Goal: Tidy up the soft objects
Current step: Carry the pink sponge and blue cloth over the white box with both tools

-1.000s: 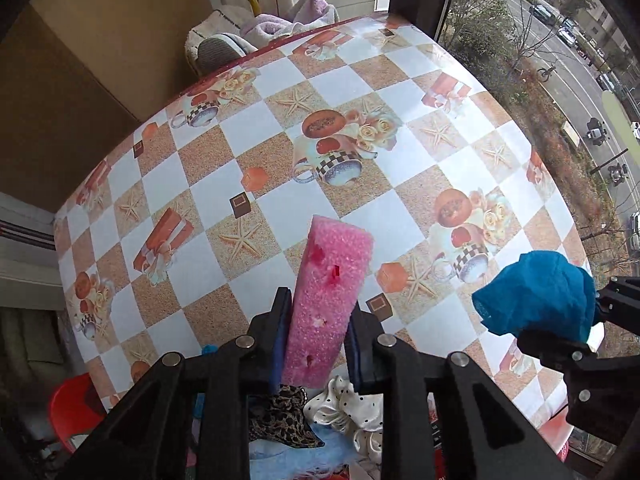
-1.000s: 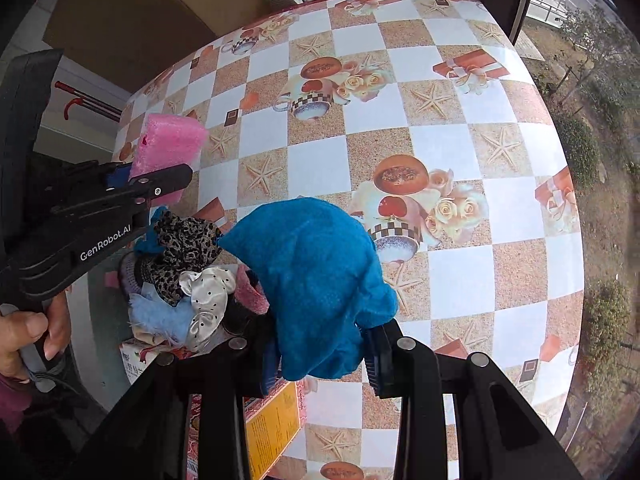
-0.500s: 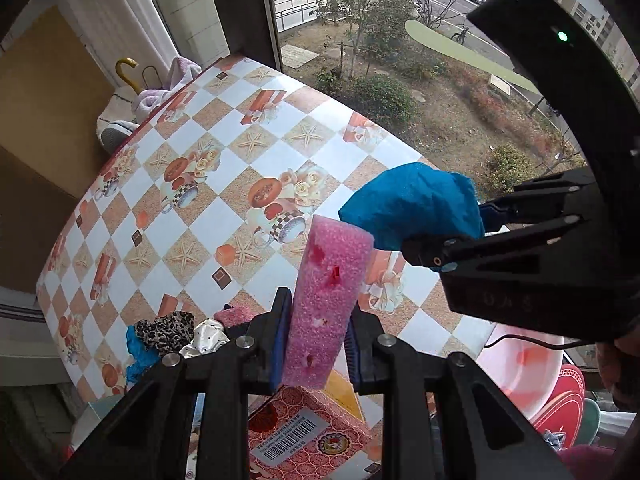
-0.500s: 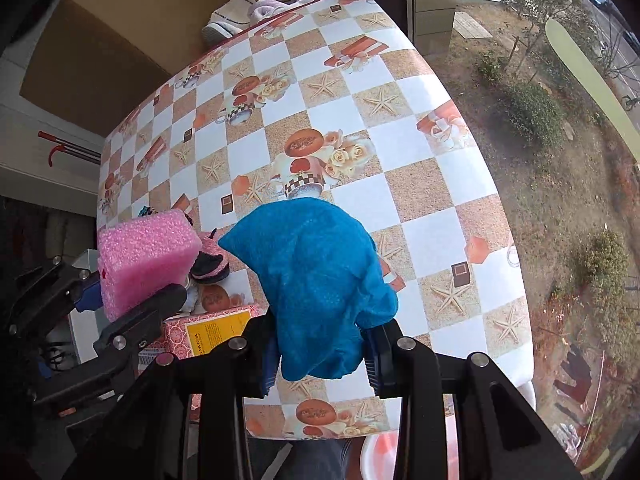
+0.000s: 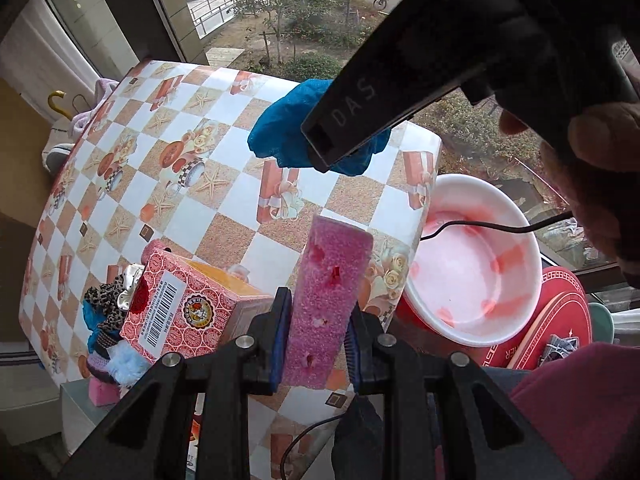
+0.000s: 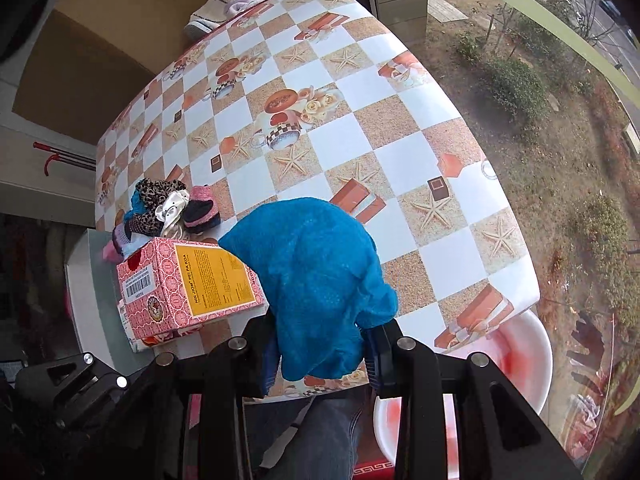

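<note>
A person stands at the near edge of a table (image 6: 400,128) covered in a checked oilcloth, holding a two-finger gripper in each hand, both lifted well above the tabletop. The left gripper (image 5: 318,338) is clenched on an upright pink foam block (image 5: 328,300), its jaws pressing the lower half. The right gripper (image 6: 320,356) is clenched on a crumpled blue cloth (image 6: 316,280) that bulges up out of the jaws.

On the table's near left corner sits a red and yellow carton (image 6: 192,284), and just behind it a small heap of soft things (image 6: 168,208): leopard-print and cream scrunchies and pink and dark pieces, touching one another. Off the near right corner, below table level, stands a pale pink basin (image 5: 472,264); it looks bare inside, though glare makes that hard to confirm.

This reads as the carrying step: two soft items picked up, neither yet put down. The next move probably calls for lowering each item over its destination, perhaps the basin, and opening the jaws only once the item is low, since light foam and cloth may cling or drift.
</note>
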`<act>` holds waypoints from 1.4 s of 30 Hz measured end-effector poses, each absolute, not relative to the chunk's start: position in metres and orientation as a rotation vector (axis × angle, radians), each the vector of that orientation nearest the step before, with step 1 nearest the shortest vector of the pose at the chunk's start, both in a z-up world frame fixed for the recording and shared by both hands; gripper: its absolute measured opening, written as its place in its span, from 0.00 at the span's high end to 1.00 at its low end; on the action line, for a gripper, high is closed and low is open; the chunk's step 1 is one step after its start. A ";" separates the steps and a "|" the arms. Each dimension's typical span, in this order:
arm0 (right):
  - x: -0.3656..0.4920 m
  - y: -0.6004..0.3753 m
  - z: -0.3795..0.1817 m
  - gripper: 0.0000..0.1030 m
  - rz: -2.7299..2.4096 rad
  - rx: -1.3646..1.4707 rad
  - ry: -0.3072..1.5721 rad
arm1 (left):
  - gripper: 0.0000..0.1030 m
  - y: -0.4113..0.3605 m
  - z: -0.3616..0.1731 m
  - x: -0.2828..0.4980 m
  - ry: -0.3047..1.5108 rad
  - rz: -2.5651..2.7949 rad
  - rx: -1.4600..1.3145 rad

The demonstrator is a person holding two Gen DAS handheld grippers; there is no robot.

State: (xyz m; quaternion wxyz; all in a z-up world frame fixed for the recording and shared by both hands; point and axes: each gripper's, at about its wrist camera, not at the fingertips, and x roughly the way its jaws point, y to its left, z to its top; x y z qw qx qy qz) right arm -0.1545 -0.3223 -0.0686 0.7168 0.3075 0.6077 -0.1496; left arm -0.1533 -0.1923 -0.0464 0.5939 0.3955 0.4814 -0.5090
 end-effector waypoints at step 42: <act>-0.067 0.041 -0.041 0.65 0.233 0.160 1.468 | 0.74 0.184 -0.054 -0.038 1.276 -0.308 0.423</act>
